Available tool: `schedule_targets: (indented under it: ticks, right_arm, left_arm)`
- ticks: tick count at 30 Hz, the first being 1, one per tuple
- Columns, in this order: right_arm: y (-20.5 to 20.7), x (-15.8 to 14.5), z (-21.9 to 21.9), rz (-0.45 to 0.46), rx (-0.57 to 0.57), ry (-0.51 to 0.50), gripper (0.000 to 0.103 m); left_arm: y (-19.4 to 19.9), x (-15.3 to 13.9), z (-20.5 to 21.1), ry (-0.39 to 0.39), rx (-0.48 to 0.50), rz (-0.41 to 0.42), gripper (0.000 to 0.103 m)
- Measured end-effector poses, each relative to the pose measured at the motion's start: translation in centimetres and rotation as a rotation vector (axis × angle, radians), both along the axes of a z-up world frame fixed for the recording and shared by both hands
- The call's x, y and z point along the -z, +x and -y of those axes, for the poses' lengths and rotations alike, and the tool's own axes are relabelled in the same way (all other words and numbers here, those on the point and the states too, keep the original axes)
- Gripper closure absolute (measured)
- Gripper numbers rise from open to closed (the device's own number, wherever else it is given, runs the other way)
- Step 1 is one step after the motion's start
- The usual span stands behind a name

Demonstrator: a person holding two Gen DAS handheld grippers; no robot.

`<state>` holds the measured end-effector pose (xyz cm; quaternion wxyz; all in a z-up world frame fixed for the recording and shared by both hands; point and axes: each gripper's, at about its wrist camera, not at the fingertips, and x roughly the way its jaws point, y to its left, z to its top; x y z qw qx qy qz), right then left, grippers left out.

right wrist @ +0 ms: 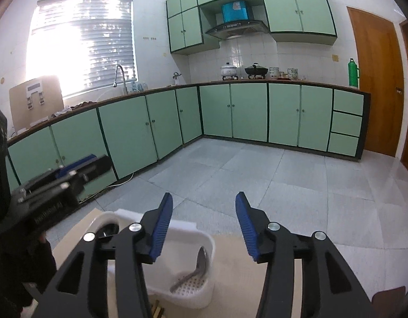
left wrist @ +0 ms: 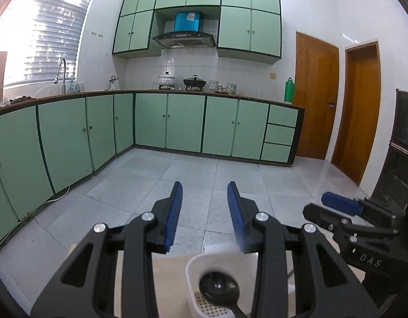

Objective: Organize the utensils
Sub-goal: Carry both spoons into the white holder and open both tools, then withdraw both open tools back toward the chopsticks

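Utensils: black ladle (left wrist: 219, 287) and a metal spoon (right wrist: 201, 263) both sit in the white holder (right wrist: 201, 288), separate compartments by the look of it. Right gripper (right wrist: 204, 228) is released, jaws apart, nothing between them, hovering just above the holder's right compartment. Left gripper (left wrist: 205, 217) is also parted and empty, above the ladle side. Holder stands on the pale desk (right wrist: 270, 265). No loose utensils visible, so sorting looks mostly or fully done; can't see the whole desk.

Beige tabletop (right wrist: 257, 278) carries white perforated utensil caddy (right wrist: 188, 291) near edge
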<state>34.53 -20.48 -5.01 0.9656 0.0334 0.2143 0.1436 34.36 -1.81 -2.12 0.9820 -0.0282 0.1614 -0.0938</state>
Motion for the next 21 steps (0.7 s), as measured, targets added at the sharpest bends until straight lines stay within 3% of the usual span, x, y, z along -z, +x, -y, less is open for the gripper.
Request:
schedule_targets:
  ticks: [12,16,21]
  right_arm:
    - [-7.3,1.8,2.4,-0.025,0.027,0.046,0.049]
    - [-10.1,3.1,2.6,-0.059,0.04,0.053,0.047]
    - [-14.3,5.7,1.9,-0.138,0.04,0.038,0.046]
  left_arm:
    - [-8.3,1.0,-3.5,-0.04,-0.065,-0.033,0.05]
    - [-11.5,3.4,-4.0,-0.024,-0.086,-0.105,0.046]
    - [-15.6,7.5,-3.9,-0.008,-0.083,-0.264,0.042]
